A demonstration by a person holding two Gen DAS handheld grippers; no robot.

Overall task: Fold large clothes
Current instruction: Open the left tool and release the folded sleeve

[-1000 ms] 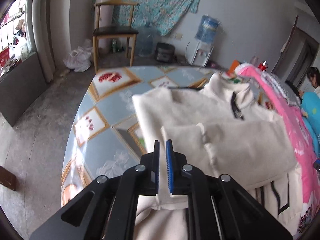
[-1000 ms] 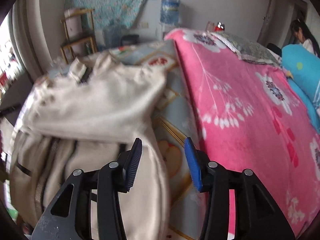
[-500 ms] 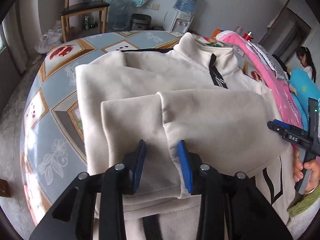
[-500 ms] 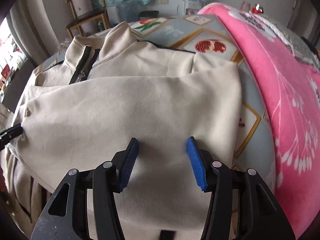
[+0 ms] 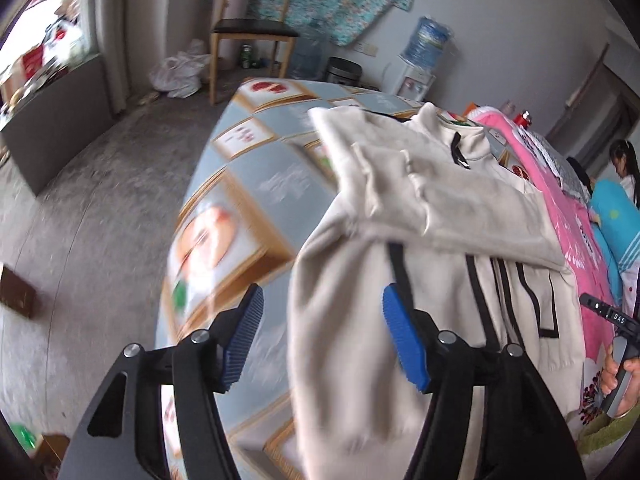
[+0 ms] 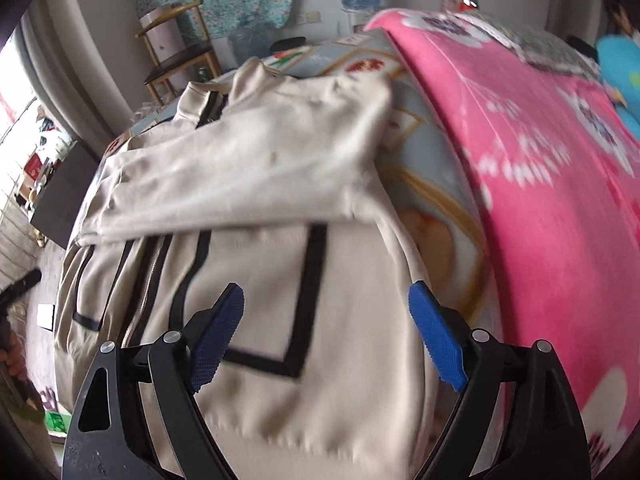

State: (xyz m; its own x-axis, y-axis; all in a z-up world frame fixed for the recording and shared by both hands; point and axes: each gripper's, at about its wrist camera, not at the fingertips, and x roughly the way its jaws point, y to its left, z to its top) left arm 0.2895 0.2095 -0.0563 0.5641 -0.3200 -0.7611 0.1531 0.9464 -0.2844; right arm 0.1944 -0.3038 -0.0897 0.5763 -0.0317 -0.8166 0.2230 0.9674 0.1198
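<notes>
In the left wrist view the left gripper (image 5: 323, 332) hangs with its jaws spread wide and nothing between the blue pads (image 5: 405, 344); the right-hand pad sits over the edge of the cream jacket (image 5: 440, 216), the other over the patterned sheet (image 5: 256, 184). The jacket lies on the bed, collar and black zipper at the far end, both sleeves folded across the chest, and the lower body with its black stripes nearest the camera, reaching the near edge of the bed. To its right runs a pink blanket (image 5: 568, 216). At the right edge a hand (image 5: 616, 376) grips a black handle, the right gripper's; its jaws are out of this frame. Beyond the bed stand a wooden chair (image 5: 252, 32) and a water dispenser (image 5: 424, 52), and a person (image 5: 624, 168) sits at far right. The frame is blurred, most of all near the pads. In the right wrist view the right gripper (image 6: 326, 336) is also released, its pads (image 6: 436, 344) wide apart above the jacket's (image 6: 256, 168) lower front panel with the black rectangular trim, gripping nothing. The folded sleeves cross the chest above that panel. The blanket (image 6: 540, 184) fills the right side, with a strip of sheet (image 6: 424, 184) showing between it and the jacket.
</notes>
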